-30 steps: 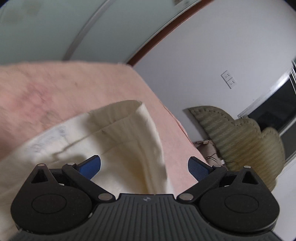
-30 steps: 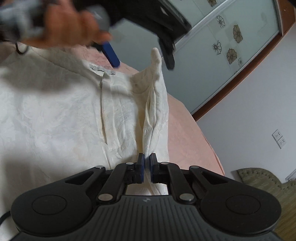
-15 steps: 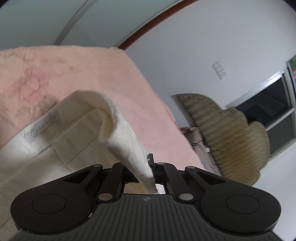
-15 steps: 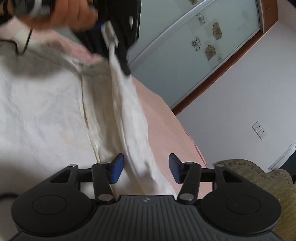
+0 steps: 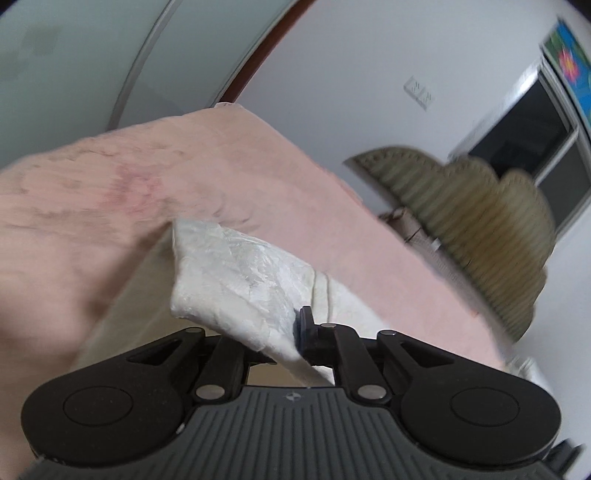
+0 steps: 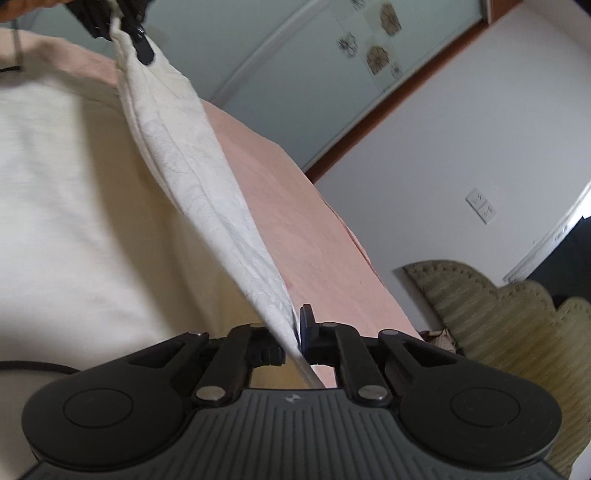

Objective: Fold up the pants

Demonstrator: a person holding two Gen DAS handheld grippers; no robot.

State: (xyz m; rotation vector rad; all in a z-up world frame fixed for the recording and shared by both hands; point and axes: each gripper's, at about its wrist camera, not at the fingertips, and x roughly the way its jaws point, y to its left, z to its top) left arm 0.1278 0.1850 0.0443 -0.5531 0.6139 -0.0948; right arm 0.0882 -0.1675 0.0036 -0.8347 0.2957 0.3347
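Cream-white pants [image 6: 66, 206] lie spread on a pink bed cover [image 6: 295, 206]. My right gripper [image 6: 293, 334] is shut on the pants' right edge, which rises as a taut strip [image 6: 199, 177] to my left gripper [image 6: 122, 22] at the top left of the right wrist view. In the left wrist view my left gripper [image 5: 291, 332] is shut on a lifted corner of the pants [image 5: 236, 280], held above the pink cover [image 5: 110, 192]. The left pads are hidden by cloth.
A green striped scalloped chair [image 5: 469, 218] stands right of the bed, also in the right wrist view [image 6: 498, 314]. A white wall with a socket [image 6: 484, 205] and glass sliding doors [image 6: 295, 66] lie beyond. A dark cable [image 6: 33, 365] crosses the pants at left.
The left gripper closed on the pants' corner and lifted it. The right gripper opened, then shut on the pants' edge; the edge now stretches taut between both grippers.
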